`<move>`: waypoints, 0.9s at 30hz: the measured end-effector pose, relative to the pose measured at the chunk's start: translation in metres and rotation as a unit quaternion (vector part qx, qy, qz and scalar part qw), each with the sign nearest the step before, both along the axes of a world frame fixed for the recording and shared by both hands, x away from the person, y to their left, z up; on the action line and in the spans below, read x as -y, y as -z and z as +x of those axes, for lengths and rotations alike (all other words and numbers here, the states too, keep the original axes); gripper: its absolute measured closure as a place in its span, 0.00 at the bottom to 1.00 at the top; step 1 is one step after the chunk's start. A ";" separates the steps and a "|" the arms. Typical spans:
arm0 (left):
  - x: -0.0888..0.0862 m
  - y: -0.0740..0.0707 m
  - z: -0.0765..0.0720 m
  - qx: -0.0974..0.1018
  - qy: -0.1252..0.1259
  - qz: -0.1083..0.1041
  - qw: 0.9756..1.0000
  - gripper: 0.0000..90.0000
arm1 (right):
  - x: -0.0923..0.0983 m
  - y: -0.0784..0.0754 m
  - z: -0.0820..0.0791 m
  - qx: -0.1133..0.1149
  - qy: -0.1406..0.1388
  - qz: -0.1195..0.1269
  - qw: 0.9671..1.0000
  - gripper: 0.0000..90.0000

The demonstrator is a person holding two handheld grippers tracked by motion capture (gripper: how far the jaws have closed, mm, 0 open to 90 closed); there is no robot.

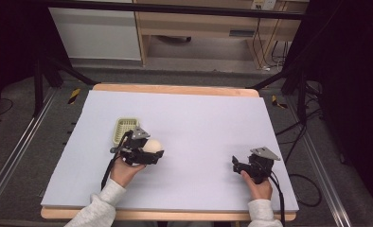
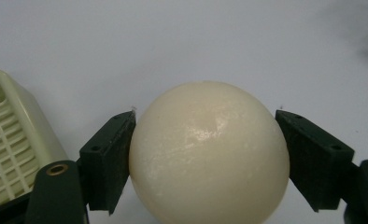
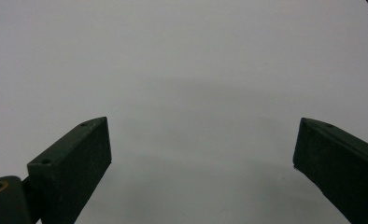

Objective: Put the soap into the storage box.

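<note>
A cream-white ball sits between the jaws of my left gripper, and both black pads press against its sides. In the high view that ball is at the tip of the left gripper, just right of a pale green slotted basket. The basket's corner also lies at the left of the left gripper view. My right gripper rests low over the white table sheet at the right front. Its jaws stand wide apart with nothing between them.
A white sheet covers the wooden table. Black frame legs and cables stand on the floor to both sides, and a cabinet is behind the table. The person's two grey sleeves come in from the bottom edge.
</note>
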State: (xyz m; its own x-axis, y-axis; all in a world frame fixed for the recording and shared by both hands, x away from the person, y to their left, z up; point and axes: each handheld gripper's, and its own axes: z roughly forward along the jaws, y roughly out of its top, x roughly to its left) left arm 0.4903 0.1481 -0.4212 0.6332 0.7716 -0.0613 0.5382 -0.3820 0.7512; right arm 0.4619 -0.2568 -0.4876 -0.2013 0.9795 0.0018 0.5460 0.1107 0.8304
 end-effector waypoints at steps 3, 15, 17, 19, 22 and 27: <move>-0.004 -0.001 0.001 0.001 -0.004 0.001 1.000 0.25 | 0.000 0.000 0.000 0.000 0.000 0.000 1.000 0.05; -0.021 -0.005 0.004 0.006 -0.023 -0.006 1.000 0.25 | 0.000 0.000 0.000 0.000 0.001 0.001 1.000 0.05; -0.024 -0.007 0.005 0.007 -0.026 -0.006 1.000 0.25 | 0.000 0.000 0.000 0.000 0.000 0.000 1.000 0.05; -0.026 -0.007 0.005 0.008 -0.028 -0.006 1.000 0.25 | 0.000 0.000 0.000 0.000 0.001 0.000 1.000 0.05; -0.030 -0.008 0.006 0.009 -0.033 -0.004 0.999 0.25 | 0.000 0.000 0.000 0.001 0.001 0.001 1.000 0.05; -0.037 -0.010 0.009 0.011 -0.043 -0.005 0.999 0.25 | 0.000 0.000 0.000 0.000 0.000 0.000 1.000 0.05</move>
